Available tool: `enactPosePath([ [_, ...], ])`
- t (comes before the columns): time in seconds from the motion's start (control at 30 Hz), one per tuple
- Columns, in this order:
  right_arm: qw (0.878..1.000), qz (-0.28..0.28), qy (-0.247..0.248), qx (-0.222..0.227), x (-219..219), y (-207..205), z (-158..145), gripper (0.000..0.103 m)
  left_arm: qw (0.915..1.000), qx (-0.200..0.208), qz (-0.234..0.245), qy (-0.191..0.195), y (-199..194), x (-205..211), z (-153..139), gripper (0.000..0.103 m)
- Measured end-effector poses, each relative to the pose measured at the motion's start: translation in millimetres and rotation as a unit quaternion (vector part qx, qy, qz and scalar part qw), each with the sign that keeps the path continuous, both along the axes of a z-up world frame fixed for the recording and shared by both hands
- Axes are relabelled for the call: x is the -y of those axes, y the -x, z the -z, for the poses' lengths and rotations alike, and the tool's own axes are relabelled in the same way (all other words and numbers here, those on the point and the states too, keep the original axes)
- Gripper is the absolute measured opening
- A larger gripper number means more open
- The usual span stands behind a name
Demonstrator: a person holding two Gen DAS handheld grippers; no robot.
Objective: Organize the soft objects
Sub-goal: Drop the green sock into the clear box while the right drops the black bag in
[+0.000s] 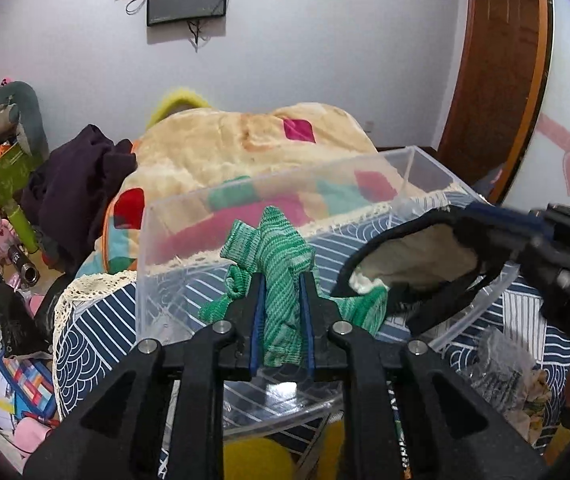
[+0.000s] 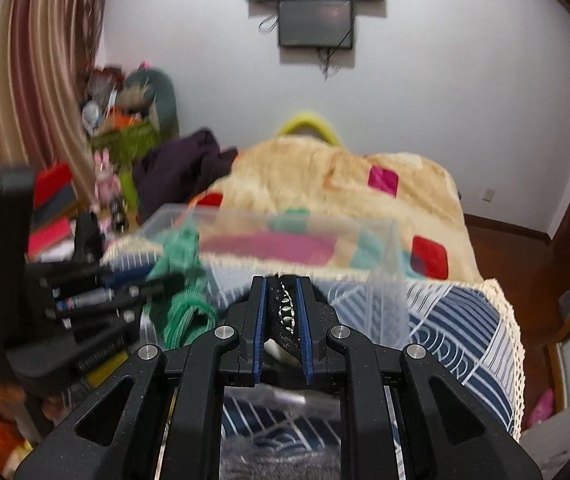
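Observation:
My left gripper (image 1: 282, 280) is shut on a green knitted cloth (image 1: 281, 256) and holds it over the near edge of a clear plastic box (image 1: 189, 208) on the bed. In the right wrist view the cloth (image 2: 183, 256) hangs at the box's left side from the left gripper (image 2: 157, 278). My right gripper (image 2: 281, 284) is shut on a black soft item with a cream lining (image 2: 285, 312). In the left wrist view that item (image 1: 413, 252) hangs over the box's right part, held by the right gripper (image 1: 481, 210).
The box (image 2: 381, 248) rests on a blue-and-white patterned cover (image 1: 93, 332) with a lace edge. Behind it lie a beige plush blanket (image 1: 245, 140) and dark purple clothing (image 1: 81, 168). Clutter fills the left side. Crumpled plastic wrap (image 1: 501, 368) lies right of the box.

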State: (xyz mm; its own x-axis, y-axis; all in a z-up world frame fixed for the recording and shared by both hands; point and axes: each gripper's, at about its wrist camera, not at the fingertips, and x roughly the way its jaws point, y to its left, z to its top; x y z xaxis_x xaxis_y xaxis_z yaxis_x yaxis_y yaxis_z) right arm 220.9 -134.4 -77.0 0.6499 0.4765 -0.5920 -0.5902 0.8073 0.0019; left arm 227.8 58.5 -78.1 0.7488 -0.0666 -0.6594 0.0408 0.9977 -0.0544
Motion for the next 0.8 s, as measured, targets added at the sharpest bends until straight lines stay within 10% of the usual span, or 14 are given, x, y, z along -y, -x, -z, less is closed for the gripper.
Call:
enactPosePath([
  [0.27, 0.999, -0.024, 0.036, -0.013, 2, 11, 5, 0.018, 0.9997, 0.018, 0.001, 0.015, 18, -1, -11, 0.053],
  [0.43, 1.0, -0.019, 0.015, 0.006, 13, 23, -9, 0.056, 0.9989, 0.041, -0.002, 0.02, 36, -3, -27, 0.07],
  [0.8, 0.998, 0.016, -0.036, 0.048, 41, 48, -35, 0.084, 0.9962, 0.081, -0.027, 0.015, 88, -17, -44, 0.1],
])
